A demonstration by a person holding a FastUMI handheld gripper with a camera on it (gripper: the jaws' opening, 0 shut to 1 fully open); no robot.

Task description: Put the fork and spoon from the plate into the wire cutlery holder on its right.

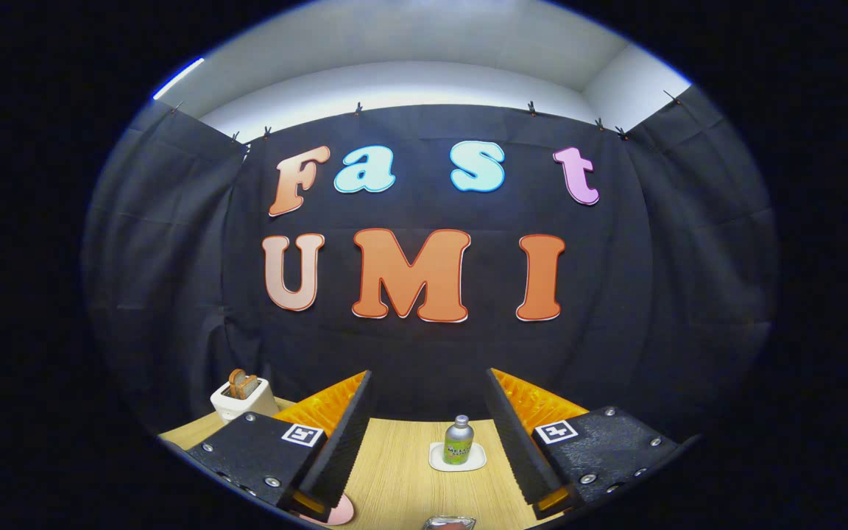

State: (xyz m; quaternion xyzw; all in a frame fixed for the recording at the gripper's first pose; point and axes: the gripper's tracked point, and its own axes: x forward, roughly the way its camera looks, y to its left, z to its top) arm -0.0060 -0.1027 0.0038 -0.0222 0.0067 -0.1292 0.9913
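I am judging this as the approach step: nothing is grasped yet. The gripper (428, 442) is hanging spread wide, fingers touching nothing, above the wooden table (394, 478). A bottle (458, 440) on a small white tray (439, 458) is standing beyond the fingers. Fork, spoon, plate and holder: I cannot tell where. Next, I am tilting downward to locate them.
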